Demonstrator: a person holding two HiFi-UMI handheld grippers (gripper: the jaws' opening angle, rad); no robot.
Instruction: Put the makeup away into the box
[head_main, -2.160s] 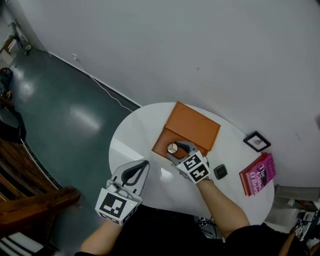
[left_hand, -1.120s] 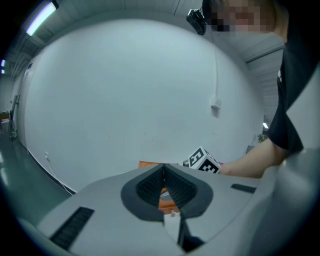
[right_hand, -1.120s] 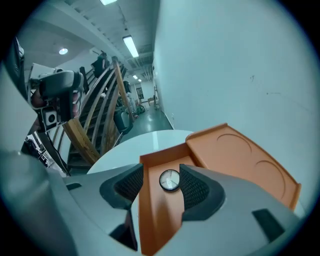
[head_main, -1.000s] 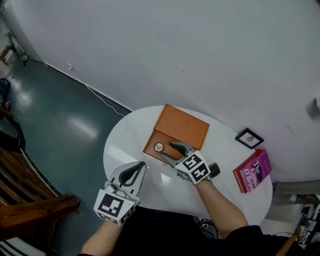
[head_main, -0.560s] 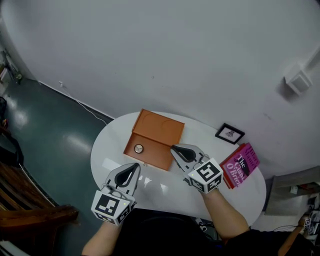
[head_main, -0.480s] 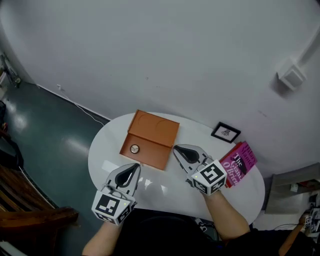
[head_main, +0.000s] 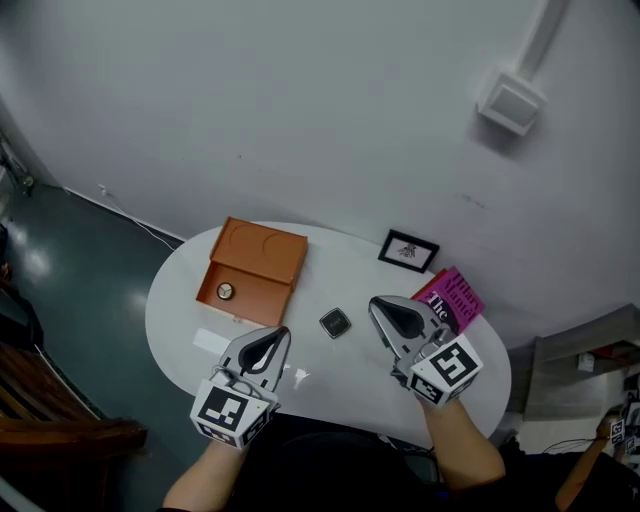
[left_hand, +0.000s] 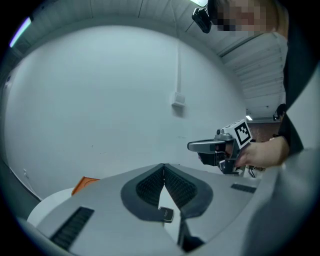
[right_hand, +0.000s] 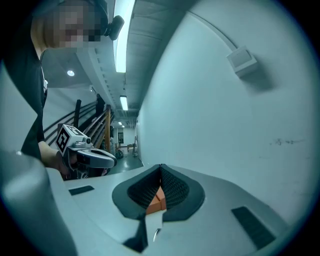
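One small dark compact (head_main: 335, 323) lies on the table (head_main: 360, 280) just outside the orange box (head_main: 262, 258), which already holds a round pot (head_main: 225, 291), while the left claw (head_main: 284, 333) and right claw (head_main: 376, 303) hover pinched shut and empty, so reaching unopened would probably shove it aside.

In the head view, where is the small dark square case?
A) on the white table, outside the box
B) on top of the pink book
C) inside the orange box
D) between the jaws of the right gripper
A: the case lies on the bare white table, to the right of the orange box, apart from it.
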